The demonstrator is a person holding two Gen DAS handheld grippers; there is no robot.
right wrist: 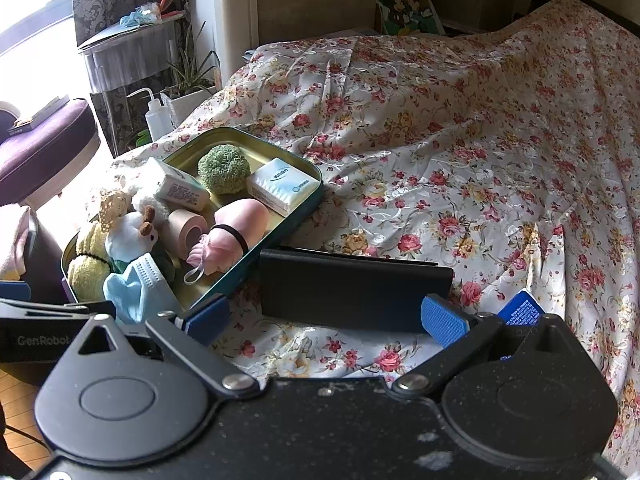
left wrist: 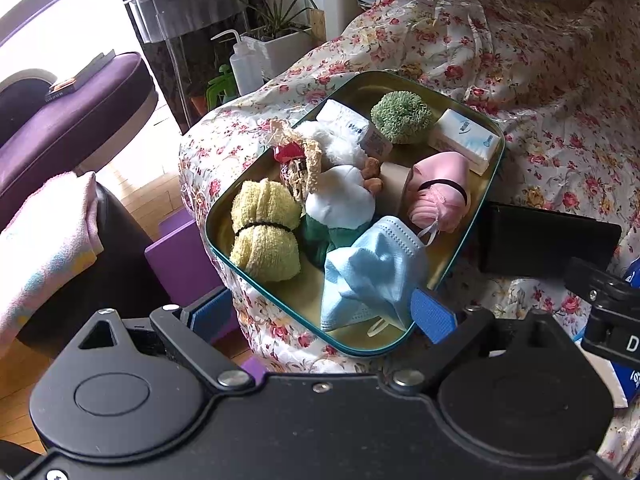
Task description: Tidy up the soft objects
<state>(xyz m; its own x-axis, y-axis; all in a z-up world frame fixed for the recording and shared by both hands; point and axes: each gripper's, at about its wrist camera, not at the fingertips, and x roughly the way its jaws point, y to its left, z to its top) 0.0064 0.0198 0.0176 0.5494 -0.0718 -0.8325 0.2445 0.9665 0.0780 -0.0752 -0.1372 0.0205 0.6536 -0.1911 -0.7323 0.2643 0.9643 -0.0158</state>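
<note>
A teal-rimmed metal tray [left wrist: 224, 200] [right wrist: 308, 196] rests on the floral bedspread, packed with soft items. Among them are a light blue face mask [left wrist: 368, 272] [right wrist: 136, 284], a yellow towel roll [left wrist: 266, 226], a pink bundle [left wrist: 444, 192] [right wrist: 236, 236], a green pom [left wrist: 402, 116] [right wrist: 223, 168], tissue packs [left wrist: 466, 140] [right wrist: 282, 186], a white plush [left wrist: 340, 196] and a tape roll [right wrist: 186, 228]. My left gripper [left wrist: 320, 316] is open just short of the tray's near edge, by the mask. My right gripper [right wrist: 326, 318] is open around a black case [right wrist: 352, 288] lying beside the tray.
The floral bedspread [right wrist: 460, 140] spreads wide to the right. A purple stool [left wrist: 60, 120], a squeeze bottle [left wrist: 244, 60] and a potted plant [left wrist: 280, 28] stand beyond the bed's left edge. Next to the right gripper lies a blue packet [right wrist: 520, 308].
</note>
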